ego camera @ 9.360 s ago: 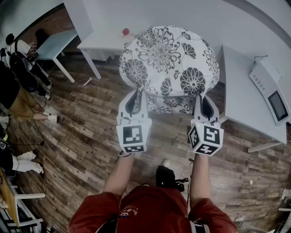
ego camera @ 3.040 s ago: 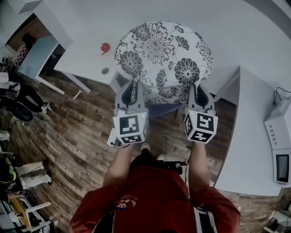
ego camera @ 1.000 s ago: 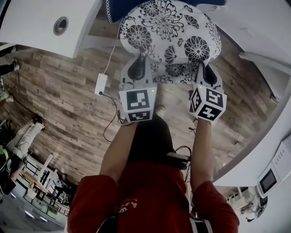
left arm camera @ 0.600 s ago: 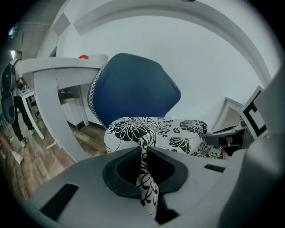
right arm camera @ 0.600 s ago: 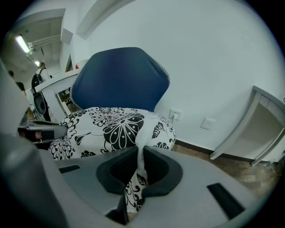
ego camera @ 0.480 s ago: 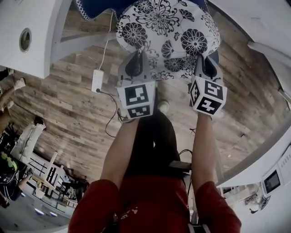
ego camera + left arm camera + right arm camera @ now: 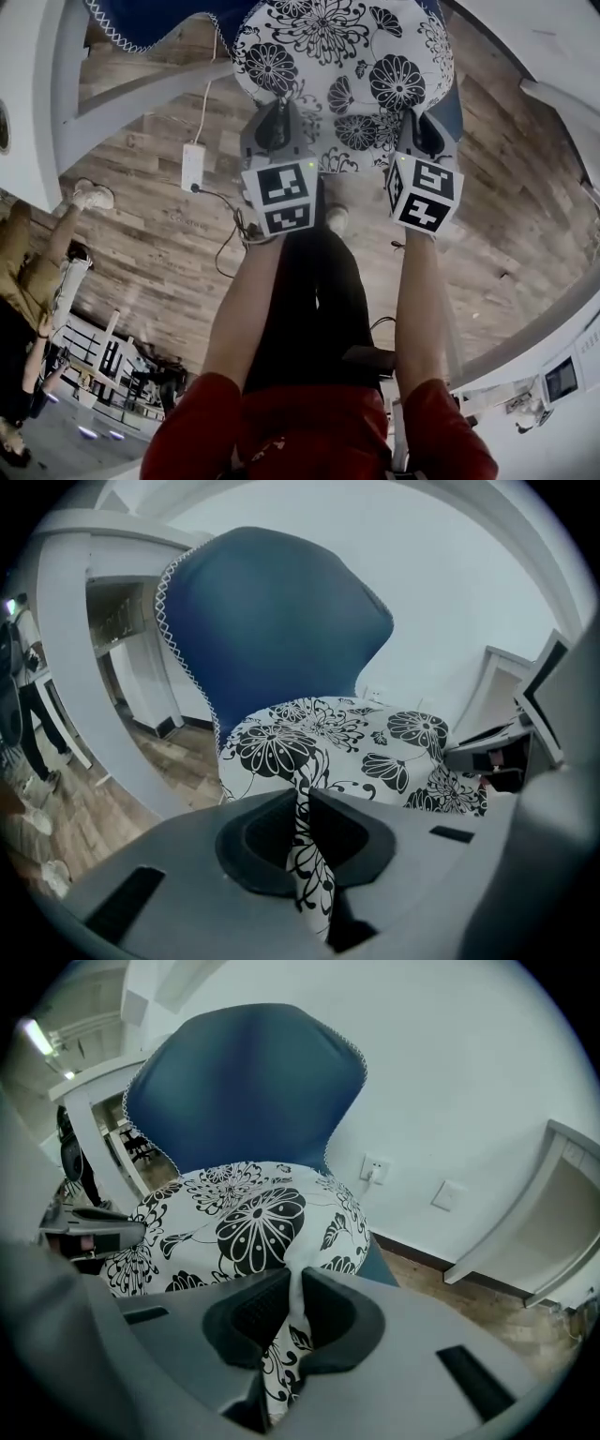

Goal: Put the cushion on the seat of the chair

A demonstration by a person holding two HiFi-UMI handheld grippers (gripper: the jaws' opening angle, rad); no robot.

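Observation:
The cushion (image 7: pixel 342 66) is white with black flowers and hangs between both grippers. My left gripper (image 7: pixel 277 127) is shut on its near left edge, my right gripper (image 7: pixel 419 131) shut on its near right edge. In the left gripper view a fold of the cushion (image 7: pixel 328 752) is pinched in my left gripper (image 7: pixel 302 803). The right gripper view shows the cushion (image 7: pixel 244 1227) pinched the same way in my right gripper (image 7: pixel 292 1302). The blue chair (image 7: pixel 281 621) stands just behind, its backrest (image 7: pixel 244 1091) upright; the cushion is over its seat (image 7: pixel 377 1265), contact unclear.
A white desk (image 7: pixel 37 84) stands left of the chair, its leg (image 7: pixel 89 696) close to the backrest. A white power strip (image 7: pixel 193 167) and cable lie on the wooden floor. Another white desk edge (image 7: pixel 572 103) is at the right. A person (image 7: pixel 28 253) stands at far left.
I have carried the cushion across the room to the chair. In the last half second both grippers moved closer, and the chair back looms larger in both gripper views.

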